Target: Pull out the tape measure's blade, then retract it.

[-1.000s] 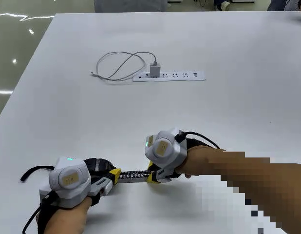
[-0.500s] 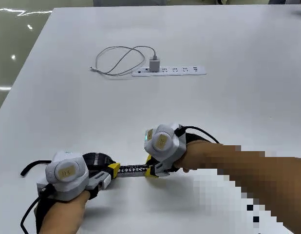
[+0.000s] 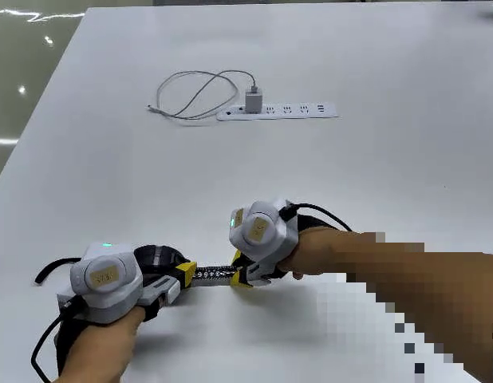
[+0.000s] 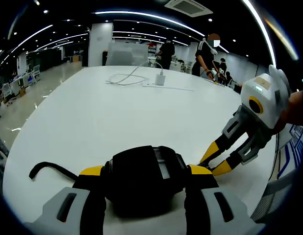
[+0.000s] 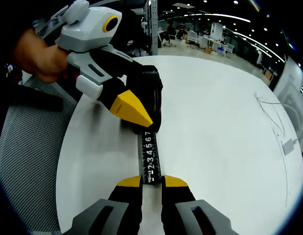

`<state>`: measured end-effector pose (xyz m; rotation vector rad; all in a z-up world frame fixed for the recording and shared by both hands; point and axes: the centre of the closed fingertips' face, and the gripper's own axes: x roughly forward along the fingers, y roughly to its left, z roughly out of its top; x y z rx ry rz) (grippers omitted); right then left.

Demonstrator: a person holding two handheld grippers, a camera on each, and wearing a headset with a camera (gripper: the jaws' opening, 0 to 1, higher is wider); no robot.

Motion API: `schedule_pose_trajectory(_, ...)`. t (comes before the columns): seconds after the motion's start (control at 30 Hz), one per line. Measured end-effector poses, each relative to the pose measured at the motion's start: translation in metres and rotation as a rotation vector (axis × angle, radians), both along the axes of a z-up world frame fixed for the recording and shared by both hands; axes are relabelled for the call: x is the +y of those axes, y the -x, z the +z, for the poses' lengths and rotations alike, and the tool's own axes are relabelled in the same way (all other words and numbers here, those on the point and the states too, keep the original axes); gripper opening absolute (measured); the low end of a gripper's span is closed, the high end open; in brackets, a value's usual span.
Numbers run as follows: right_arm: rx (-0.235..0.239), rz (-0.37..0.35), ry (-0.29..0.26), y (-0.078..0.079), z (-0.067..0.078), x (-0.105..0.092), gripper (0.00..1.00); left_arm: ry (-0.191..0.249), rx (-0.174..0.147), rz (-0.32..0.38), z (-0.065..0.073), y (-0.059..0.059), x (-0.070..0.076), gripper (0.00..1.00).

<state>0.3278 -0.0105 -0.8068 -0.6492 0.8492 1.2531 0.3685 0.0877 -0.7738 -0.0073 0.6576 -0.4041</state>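
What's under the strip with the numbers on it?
Under the blade you can see only the white table. The blade's tip is covered by the closed jaws of the right gripper, and its far end disappears into the black case.

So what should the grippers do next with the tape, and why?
Probably ease the right gripper a little closer to the tape measure, letting the blade slide in. The left gripper clamps its case, the right pinches the blade tip, and the exposed stretch has shortened since a second ago.
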Motion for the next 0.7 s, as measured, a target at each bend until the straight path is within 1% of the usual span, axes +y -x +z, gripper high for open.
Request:
schedule_pose_trajectory(0.1,0.012,-0.023,-0.011,-0.0004,0.0002,0.002,0.1,0.001,0.0,0.0,0.0003,0.0,0.0004,0.61)
schedule_pose_trajectory(0.23,0.004,-0.018,-0.016,-0.0008,0.0001,0.004,0.1,0.007,0.002,0.003,0.0005,-0.0011,0.0008,0.61)
schedule_pose_trajectory(0.4,0.013,-0.031,-0.028,-0.0011,0.0,0.006,0.1,0.006,0.003,0.001,0.0006,-0.0003,0.0007,0.61)
schedule_pose_trajectory(0.6,0.004,-0.032,-0.026,-0.001,-0.0002,0.0063,0.1,0.006,0.001,0.001,0.0003,-0.001,0.0017,0.61)
schedule_pose_trajectory(0.7,-0.001,-0.044,-0.029,-0.0021,-0.0002,0.0079,0.1,0.006,0.002,0.0,0.0005,-0.0011,0.0017,0.61)
